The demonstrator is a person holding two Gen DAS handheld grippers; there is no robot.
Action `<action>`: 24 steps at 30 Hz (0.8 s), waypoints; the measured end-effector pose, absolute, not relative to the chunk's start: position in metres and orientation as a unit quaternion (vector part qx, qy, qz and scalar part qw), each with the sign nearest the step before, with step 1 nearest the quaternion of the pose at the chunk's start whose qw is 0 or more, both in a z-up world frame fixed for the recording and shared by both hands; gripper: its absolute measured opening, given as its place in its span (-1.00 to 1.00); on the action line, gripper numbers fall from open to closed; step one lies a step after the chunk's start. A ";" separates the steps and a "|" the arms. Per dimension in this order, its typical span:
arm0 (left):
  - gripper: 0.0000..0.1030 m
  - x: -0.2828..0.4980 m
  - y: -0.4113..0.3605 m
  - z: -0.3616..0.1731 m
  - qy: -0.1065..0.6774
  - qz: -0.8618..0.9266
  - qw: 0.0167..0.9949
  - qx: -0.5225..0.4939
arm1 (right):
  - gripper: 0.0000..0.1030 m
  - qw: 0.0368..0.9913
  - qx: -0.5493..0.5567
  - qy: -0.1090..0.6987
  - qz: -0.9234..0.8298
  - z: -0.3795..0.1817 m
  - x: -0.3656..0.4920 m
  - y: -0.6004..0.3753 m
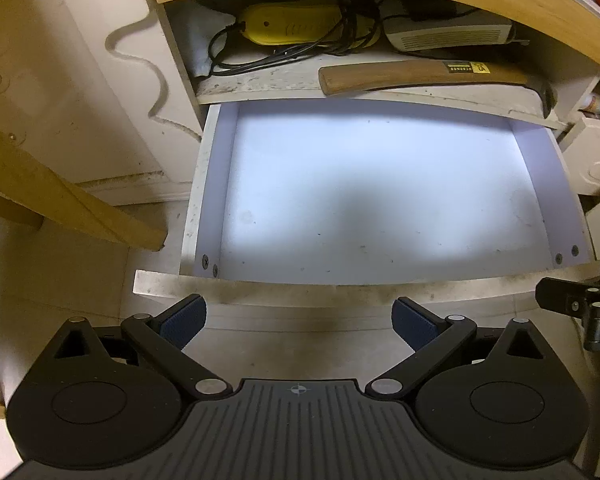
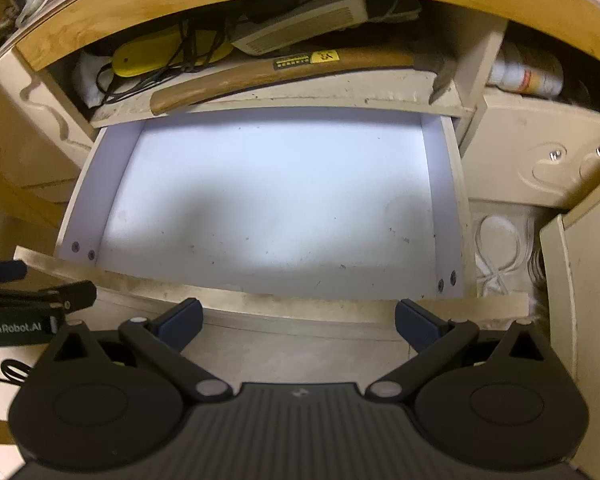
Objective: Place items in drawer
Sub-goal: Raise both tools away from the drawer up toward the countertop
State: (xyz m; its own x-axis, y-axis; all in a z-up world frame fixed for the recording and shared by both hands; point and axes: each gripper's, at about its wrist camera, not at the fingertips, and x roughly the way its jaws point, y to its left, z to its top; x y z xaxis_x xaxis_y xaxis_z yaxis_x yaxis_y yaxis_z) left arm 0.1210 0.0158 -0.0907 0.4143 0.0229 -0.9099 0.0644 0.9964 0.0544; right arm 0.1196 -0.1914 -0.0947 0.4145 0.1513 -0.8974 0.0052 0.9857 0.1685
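Drawer pulled out and bare, both grippers empty at its near edge.

Your left gripper [image 1: 299, 322] hangs with fingers spread, gripping nothing; the drawer [image 1: 204, 200] sits open just beyond it, ready to receive. Items wait on the far shelf above: yellow device [image 1: 288, 24], hammer [image 1: 420, 76]. Your right gripper [image 2: 299, 320] is likewise spread and empty, free to reach up for the hammer.

Shelf [image 1: 260, 80]: hammer [image 1: 420, 74], yellow device [image 1: 292, 24], grey box [image 1: 448, 32].

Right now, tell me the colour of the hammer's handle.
Light brown wood, with a black and yellow label; the hammer shows best in the left wrist view.
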 end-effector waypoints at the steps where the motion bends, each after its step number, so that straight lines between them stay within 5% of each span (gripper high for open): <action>1: 0.99 0.121 0.016 -0.090 0.541 -0.012 0.840 0.038 | 0.99 0.838 0.074 0.539 0.042 -0.095 0.119 -0.191; 11: 0.99 0.122 0.014 -0.085 0.525 -0.018 0.850 0.043 | 0.99 0.847 0.064 0.527 0.036 -0.092 0.120 -0.190; 24: 0.99 0.123 0.003 -0.039 0.415 -0.029 0.907 0.063 | 0.99 0.902 0.056 0.427 0.021 -0.051 0.124 -0.193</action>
